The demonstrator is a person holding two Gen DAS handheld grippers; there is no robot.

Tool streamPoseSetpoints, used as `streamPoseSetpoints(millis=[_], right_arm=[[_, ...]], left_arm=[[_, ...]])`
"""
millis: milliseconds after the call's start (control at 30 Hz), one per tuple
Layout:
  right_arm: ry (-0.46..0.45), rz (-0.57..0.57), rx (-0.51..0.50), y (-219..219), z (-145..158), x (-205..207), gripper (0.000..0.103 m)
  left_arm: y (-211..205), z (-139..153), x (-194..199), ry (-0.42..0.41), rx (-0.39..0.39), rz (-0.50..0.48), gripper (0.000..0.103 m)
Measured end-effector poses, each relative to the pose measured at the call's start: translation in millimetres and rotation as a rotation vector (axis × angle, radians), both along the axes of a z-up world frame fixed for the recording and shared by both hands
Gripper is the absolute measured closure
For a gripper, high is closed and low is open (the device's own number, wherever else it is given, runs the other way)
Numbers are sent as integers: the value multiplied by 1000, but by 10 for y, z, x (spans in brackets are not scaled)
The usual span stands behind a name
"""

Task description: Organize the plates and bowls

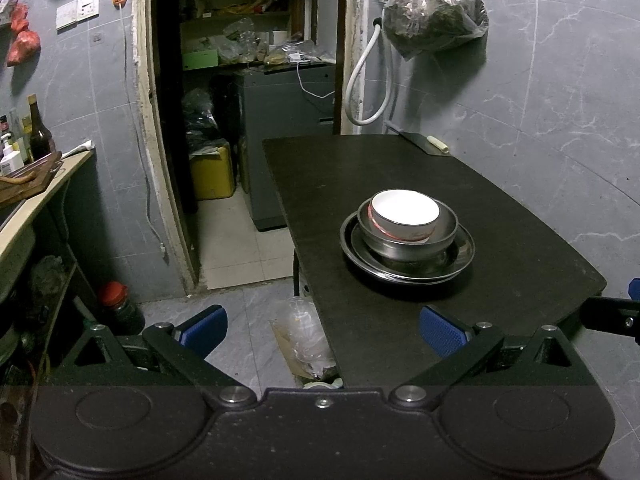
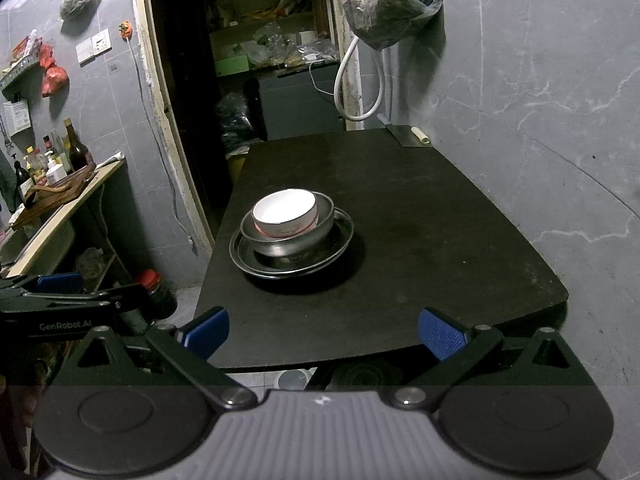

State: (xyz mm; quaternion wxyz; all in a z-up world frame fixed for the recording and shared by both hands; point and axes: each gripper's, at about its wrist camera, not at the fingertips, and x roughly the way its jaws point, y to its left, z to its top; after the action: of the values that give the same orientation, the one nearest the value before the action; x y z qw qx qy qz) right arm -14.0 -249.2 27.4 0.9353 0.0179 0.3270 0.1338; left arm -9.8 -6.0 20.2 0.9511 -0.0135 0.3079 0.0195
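Right wrist view shows the white bowl (image 2: 286,212), likely fragile and slick, nested in steel dishes (image 2: 292,242) well ahead of both spread, empty grippers (image 2: 323,334) (image 1: 323,332); grip its rim.

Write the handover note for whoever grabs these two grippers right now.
Left gripper: open, empty, held back at the table's near edge.
Right gripper: open, empty, also short of the stack.
Dishes: white bowl sits in the steel bowl, which sits on the steel plates, all one stack on the black table.
Done: everything in view is nested.
Left: nothing loose visible; confirm whether the stack must go elsewhere.
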Motion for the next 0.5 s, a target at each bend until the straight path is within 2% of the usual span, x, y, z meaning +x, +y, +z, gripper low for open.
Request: streamPoseSetpoints(millis=[500], right_arm=[[2,-3,1,-10,0,20,0]], left_arm=[[-2,0,-2,1,-1,0,1]])
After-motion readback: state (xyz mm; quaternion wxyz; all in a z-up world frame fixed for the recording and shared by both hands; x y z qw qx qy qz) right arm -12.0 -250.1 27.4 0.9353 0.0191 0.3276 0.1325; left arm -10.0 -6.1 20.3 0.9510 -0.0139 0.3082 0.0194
